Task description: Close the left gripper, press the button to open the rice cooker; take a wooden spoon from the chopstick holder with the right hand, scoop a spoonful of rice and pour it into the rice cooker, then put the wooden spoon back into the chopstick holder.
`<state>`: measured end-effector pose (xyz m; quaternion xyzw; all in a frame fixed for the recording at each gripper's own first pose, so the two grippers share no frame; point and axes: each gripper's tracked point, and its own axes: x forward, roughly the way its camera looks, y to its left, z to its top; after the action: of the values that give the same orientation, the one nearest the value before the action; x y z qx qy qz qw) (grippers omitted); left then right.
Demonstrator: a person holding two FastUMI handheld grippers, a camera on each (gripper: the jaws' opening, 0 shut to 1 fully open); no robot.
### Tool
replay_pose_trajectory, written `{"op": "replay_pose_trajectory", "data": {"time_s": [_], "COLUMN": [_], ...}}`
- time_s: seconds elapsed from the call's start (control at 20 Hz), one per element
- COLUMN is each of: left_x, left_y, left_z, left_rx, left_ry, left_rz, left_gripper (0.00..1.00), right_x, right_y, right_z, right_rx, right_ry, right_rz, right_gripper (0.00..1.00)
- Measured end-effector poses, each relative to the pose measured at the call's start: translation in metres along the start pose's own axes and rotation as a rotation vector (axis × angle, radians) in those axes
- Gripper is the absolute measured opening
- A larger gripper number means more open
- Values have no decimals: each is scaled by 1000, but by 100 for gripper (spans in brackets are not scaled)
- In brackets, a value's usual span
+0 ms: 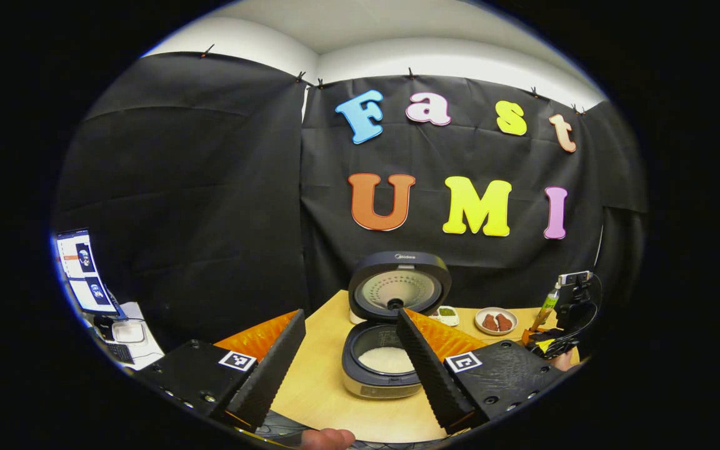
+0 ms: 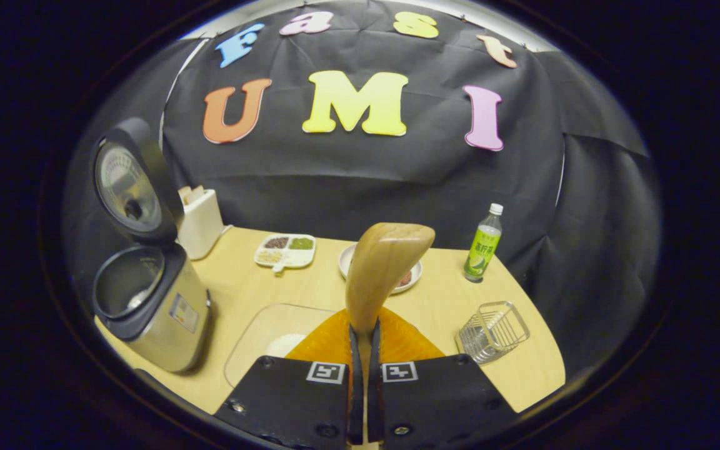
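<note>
The open rice cooker holds white rice while the right gripper pinches the upright wooden spoon; the left gripper is spread.

Rice cooker lid up, rice inside; wooden spoon upright.

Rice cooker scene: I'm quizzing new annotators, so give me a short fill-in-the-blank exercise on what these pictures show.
1. The rice cooker has its lid ____.
2. The right gripper is shut on the handle of the wooden ____.
3. The left gripper has its fingers ____.
4. The wire basket to the right of the bowl of rice lies ____ its side.

Missing words: open; spoon; open; on
</note>
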<state>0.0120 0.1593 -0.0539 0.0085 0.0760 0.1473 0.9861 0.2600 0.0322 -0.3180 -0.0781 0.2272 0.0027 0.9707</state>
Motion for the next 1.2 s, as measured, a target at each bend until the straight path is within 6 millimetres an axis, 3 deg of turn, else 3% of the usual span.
{"op": "replay_pose_trajectory", "data": {"time_s": [0.15,0.25,0.55,0.9,1.2], "left_x": [3,6,13,15,13], "left_y": [10,15,28,28,25], "left_z": [-10,-11,-13,-17,-11], "left_rx": [22,30,9,8,-10], "left_ry": [27,29,36,56,53], "left_rz": [0,2,14,24,14], "left_gripper": [95,95,95,95,95], "right_x": [15,21,16,14,2], "right_y": [7,17,68,73,66], "right_z": [-18,-41,-44,-44,-32], "right_rx": [-43,11,207,552,688], "right_ry": [23,86,144,261,272], "right_rz": [-26,-15,96,160,226], "right_gripper": [8,8,8,8,8]}}
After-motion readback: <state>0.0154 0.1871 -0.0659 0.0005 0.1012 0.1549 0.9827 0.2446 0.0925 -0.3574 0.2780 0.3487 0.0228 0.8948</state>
